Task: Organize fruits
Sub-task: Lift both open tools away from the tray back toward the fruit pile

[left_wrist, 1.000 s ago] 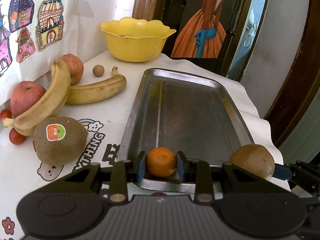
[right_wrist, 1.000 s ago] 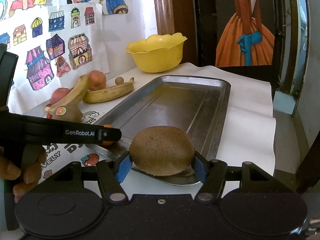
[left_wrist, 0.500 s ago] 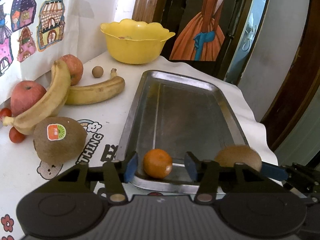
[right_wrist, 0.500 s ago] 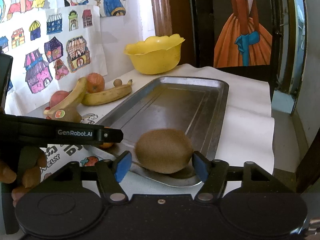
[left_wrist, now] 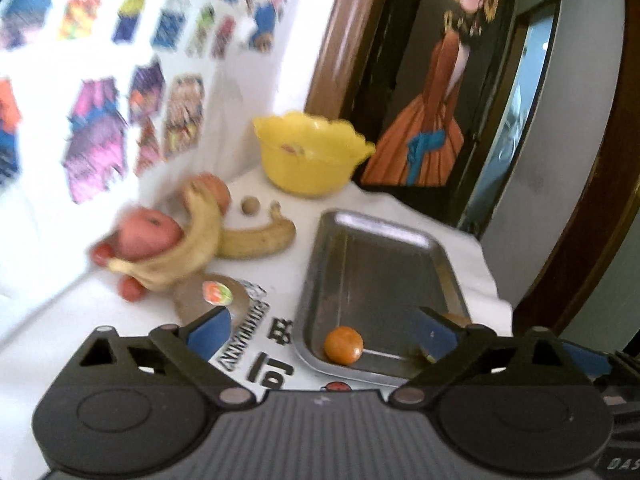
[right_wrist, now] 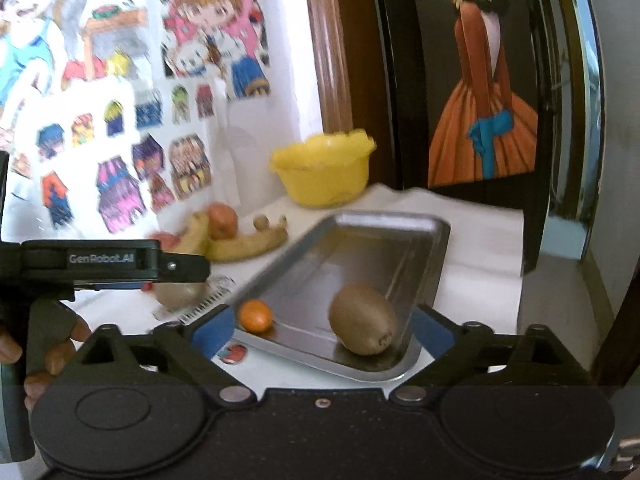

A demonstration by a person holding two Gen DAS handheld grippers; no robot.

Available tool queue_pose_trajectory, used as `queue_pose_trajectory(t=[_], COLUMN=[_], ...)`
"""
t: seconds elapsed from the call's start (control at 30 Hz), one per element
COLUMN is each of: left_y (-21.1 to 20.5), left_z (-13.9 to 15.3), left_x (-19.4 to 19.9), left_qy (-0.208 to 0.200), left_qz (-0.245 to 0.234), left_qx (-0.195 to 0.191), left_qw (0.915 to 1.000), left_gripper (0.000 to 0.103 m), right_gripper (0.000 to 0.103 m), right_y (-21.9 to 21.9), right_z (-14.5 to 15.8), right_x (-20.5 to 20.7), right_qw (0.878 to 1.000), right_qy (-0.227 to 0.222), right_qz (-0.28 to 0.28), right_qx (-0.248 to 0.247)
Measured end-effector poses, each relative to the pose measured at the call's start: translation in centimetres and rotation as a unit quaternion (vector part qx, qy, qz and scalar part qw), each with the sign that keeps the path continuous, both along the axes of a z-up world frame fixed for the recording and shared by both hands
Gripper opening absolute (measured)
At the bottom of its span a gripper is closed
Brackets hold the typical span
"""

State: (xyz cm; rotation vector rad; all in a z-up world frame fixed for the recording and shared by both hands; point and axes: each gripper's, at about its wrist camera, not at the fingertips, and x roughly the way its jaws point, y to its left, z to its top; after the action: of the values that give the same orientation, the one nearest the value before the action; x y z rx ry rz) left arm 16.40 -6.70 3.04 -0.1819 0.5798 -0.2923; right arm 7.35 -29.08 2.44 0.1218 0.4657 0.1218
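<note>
Both hand-held grippers, left (left_wrist: 320,330) and right (right_wrist: 322,328), now wide open, empty; small orange tangerine (left_wrist: 343,345) and brown fuzzy kiwi (right_wrist: 363,319) released just ahead in rectangular steel tray (right_wrist: 400,236); two fruits sorted.

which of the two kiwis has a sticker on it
The kiwi on the white tablecloth, beside the bananas. The other kiwi lies bare inside the metal tray.

The left gripper (left_wrist: 322,334) is matt black plastic with a ribbed grey top panel, two round raised discs and silver rivets at the linkage pivots; its fingers (left_wrist: 208,330) wear blue pads. The right gripper (right_wrist: 322,330) has the same build with a smooth black body, a small centre screw and blue pads. White "GenRobot.AI" lettering (right_wrist: 101,259) marks the left gripper's side.
</note>
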Motion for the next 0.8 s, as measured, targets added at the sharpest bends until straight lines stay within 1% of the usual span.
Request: queue_pose_trajectory(t=[0.13, 0.27, 0.4, 0.5, 0.57, 0.67, 0.73, 0.8], left_y=[2.0, 4.1, 5.9, 7.1, 7.7, 8.4, 9.0, 9.4], left_z=[3.1, 6.7, 10.4, 13.0, 14.5, 16.3, 17.2, 18.0], left_x=[-3.4, -7.1, -10.1, -11.7, -12.1, -11.9, -11.4, -10.3], left_qy=[-0.028, -0.061, -0.099, -0.129, -0.138, -0.148, -0.154, -0.157], left_qz=[0.005, 0.009, 0.017, 0.027, 0.032, 0.046, 0.056, 0.067], left_qx=[0.002, 0.010, 0.020, 0.020, 0.021, 0.018, 0.017, 0.017], left_qw=[0.9996, 0.9981, 0.9947, 0.9911, 0.9896, 0.9877, 0.9863, 0.9852], left_gripper=[0.102, 0.102, 0.102, 0.102, 0.102, 0.103, 0.102, 0.103], right_gripper=[0.102, 0.102, 0.102, 0.102, 0.102, 0.102, 0.102, 0.102], right_y=[1.0, 2.3, 3.2, 3.7, 4.1, 4.7, 5.1, 5.7], right_z=[3.1, 6.5, 11.2, 15.1, 17.9, 21.2, 22.7, 23.5], right_x=[-3.6, -7.3, -10.4, -11.6, -11.7, -10.7, -9.2, -7.2], right_qw=[1.000, 0.998, 0.995, 0.993, 0.991, 0.989, 0.988, 0.986], right_qy=[-0.028, -0.056, -0.082, -0.103, -0.114, -0.120, -0.124, -0.131], right_qz=[0.008, 0.018, 0.043, 0.063, 0.071, 0.087, 0.089, 0.092], right_qx=[0.009, 0.007, 0.023, 0.015, 0.001, -0.017, -0.029, -0.042])
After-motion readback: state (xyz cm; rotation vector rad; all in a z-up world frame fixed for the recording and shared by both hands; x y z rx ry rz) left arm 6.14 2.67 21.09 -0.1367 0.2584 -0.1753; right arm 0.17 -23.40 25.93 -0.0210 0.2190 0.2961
